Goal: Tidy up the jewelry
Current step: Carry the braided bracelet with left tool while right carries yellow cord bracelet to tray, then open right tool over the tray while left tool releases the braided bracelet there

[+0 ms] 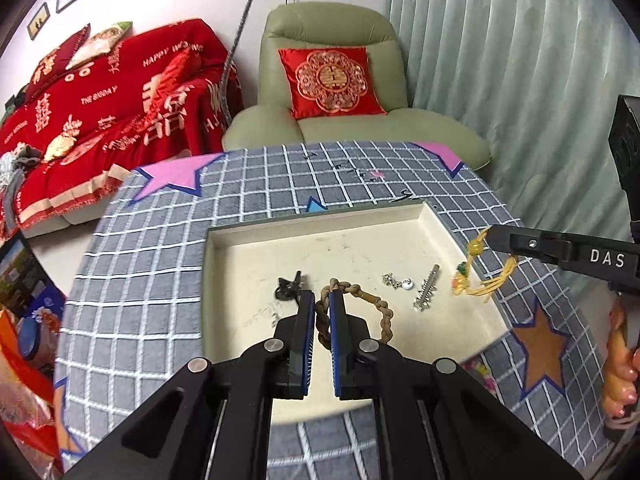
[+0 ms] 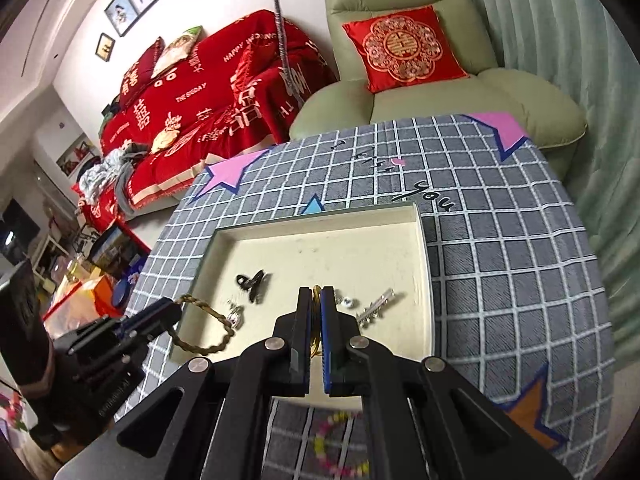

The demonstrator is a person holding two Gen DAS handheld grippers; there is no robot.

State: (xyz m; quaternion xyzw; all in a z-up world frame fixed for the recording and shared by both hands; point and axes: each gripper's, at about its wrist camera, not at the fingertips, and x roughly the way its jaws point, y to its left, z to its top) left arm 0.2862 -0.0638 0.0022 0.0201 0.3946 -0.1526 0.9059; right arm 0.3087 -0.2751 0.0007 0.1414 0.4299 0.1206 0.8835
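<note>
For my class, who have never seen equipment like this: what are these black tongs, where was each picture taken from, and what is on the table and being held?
No robot here: a person holds black hand-held tongs in each hand, with a camera on each looking along the two fingers. One picture comes from the left tongs, the other from the right tongs.

On the grey checked tablecloth sits a shallow cream tray holding a black clip, a small silver charm and a silver hair clip. A colourful bead bracelet lies on the cloth nearer the camera.

The left tongs are shut on a brown braided cord bracelet; the right tongs are shut on a yellow cord bracelet with beads.
</note>
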